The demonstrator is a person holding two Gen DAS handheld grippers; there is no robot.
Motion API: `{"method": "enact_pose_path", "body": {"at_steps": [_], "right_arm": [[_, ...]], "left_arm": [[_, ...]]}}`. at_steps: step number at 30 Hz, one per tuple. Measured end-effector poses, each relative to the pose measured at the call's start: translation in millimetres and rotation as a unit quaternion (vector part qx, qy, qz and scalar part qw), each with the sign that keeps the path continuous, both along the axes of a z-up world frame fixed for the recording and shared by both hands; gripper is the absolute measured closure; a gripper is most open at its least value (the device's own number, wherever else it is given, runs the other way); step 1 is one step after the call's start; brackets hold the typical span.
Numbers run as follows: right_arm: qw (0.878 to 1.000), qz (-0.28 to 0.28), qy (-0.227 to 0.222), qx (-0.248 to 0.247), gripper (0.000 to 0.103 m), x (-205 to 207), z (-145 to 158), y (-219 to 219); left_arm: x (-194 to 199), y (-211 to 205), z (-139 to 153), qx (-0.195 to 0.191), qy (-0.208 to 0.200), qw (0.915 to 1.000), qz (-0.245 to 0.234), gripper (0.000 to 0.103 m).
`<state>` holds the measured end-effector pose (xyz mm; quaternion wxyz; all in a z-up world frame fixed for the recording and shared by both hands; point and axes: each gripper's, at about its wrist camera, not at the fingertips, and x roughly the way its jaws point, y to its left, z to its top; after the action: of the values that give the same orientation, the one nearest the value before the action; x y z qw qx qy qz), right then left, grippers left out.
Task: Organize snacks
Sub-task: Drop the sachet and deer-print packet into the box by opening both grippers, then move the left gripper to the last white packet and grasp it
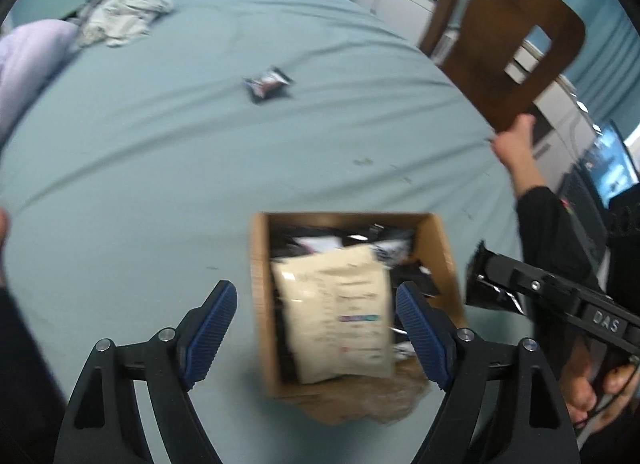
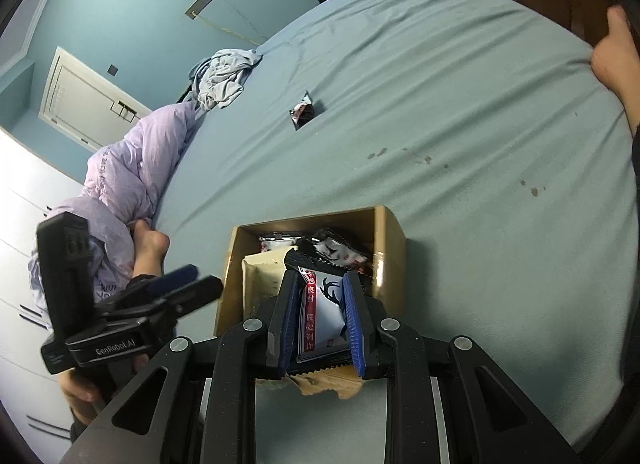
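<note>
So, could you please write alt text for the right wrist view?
The right claw grips a white snack packet above an open cardboard box of snacks on a teal bedsheet. One dark packet lies farther away; the left claw enters from the left.

Both wrist views look down, sharing the box [image 1: 438, 248].

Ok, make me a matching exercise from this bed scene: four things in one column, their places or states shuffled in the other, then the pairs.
Things:
1. cream packet
2. blue-and-white packet
3. small dark packet
4. left gripper

Places or states:
A. lying alone out on the sheet
B. clamped in the right gripper
C. jaws wide apart, nothing between the pads
D. lying in the cardboard box

Pairs: 1-D, 2-B, 3-A, 4-C
</note>
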<state>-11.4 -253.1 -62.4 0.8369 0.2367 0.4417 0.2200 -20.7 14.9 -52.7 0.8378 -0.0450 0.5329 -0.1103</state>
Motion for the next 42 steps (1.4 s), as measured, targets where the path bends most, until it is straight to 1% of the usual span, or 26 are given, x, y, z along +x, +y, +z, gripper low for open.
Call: {"method": "enact_pose_path", "body": {"at_steps": [3, 6, 9, 11, 12, 13, 14, 15, 17, 20, 22, 24, 27, 30, 33, 36, 42], "right_arm": [[0.999, 0.022, -0.012, -0.024, 0.081, -1.1, 3.7, 19.6], [0.998, 0.044, -0.009, -0.052, 0.081, -0.1, -1.6, 39.6], [0.996, 0.061, -0.004, -0.058, 0.08, 2.2, -8.0, 53.1], [0.997, 0.063, 0.012, -0.051, 0.078, 8.0, -9.2, 57.0], [0.997, 0.063, 0.022, -0.036, 0.076, 10.3, -10.1, 55.0], [0.997, 0.061, 0.036, -0.015, 0.062, 14.6, -10.9, 51.7], [0.997, 0.057, 0.048, 0.007, 0.043, 16.9, -10.9, 46.0], [0.997, 0.047, 0.051, 0.03, 0.037, 18.4, -9.0, 38.1], [0.998, 0.026, 0.038, 0.048, 0.034, 19.7, -0.7, 21.3], [0.999, 0.001, 0.026, 0.021, 0.028, 20.5, 9.9, 3.0], [1.0, -0.015, 0.018, -0.014, 0.028, 20.9, 14.6, -7.8], [0.998, -0.018, 0.012, -0.052, 0.028, 22.3, 15.6, -13.6], [0.996, -0.016, 0.002, -0.087, 0.028, 19.6, 14.4, -15.1], [0.996, -0.014, 0.0, -0.093, 0.028, 16.7, 13.4, -13.3], [0.995, -0.009, -0.007, -0.102, 0.028, 15.3, 12.2, -5.7], [0.994, -0.001, -0.017, -0.11, 0.028, 17.6, 9.3, -3.4], [0.996, 0.021, -0.032, -0.084, 0.028, 25.1, -4.7, -6.8]], "left_arm": [[0.1, 14.5, 8.2, 0.012, -0.014, 0.9996, 0.022, 0.02], [-2.0, 20.8, 12.0, 0.023, -0.022, 0.9991, 0.028, 0.02], [-3.6, 20.7, 15.6, 0.047, -0.037, 0.9977, 0.031, 0.02], [-5.7, 21.0, 17.2, 0.055, -0.042, 0.997, 0.033, 0.02], [-5.7, 19.8, 17.0, 0.058, -0.044, 0.9969, 0.032, 0.02], [-4.9, 17.4, 15.9, 0.059, -0.044, 0.9968, 0.03, 0.02], [-4.6, 16.1, 15.7, 0.06, -0.044, 0.9969, 0.025, 0.02], [-3.5, 14.5, 15.0, 0.064, -0.043, 0.9968, 0.02, 0.02], [-2.2, 12.5, 14.5, 0.072, -0.043, 0.9963, 0.015, 0.02], [2.4, 11.9, 14.1, 0.071, -0.04, 0.9966, 0.014, 0.02], [6.3, 10.7, 13.5, 0.07, -0.036, 0.9968, 0.014, 0.019], [12.6, 8.7, 13.1, 0.076, -0.033, 0.9965, 0.014, 0.019], [16.5, 5.7, 16.0, 0.09, -0.045, 0.9948, 0.016, 0.019], [19.6, 3.6, 18.0, 0.096, -0.057, 0.9936, 0.019, 0.019], [27.8, 1.3, 16.2, 0.091, -0.055, 0.9941, 0.02, 0.019], [40.4, -3.1, 13.8, 0.098, -0.051, 0.9937, 0.017, 0.019], [64.0, -9.8, 15.3, 0.116, -0.049, 0.9921, 0.005, 0.019]]}}
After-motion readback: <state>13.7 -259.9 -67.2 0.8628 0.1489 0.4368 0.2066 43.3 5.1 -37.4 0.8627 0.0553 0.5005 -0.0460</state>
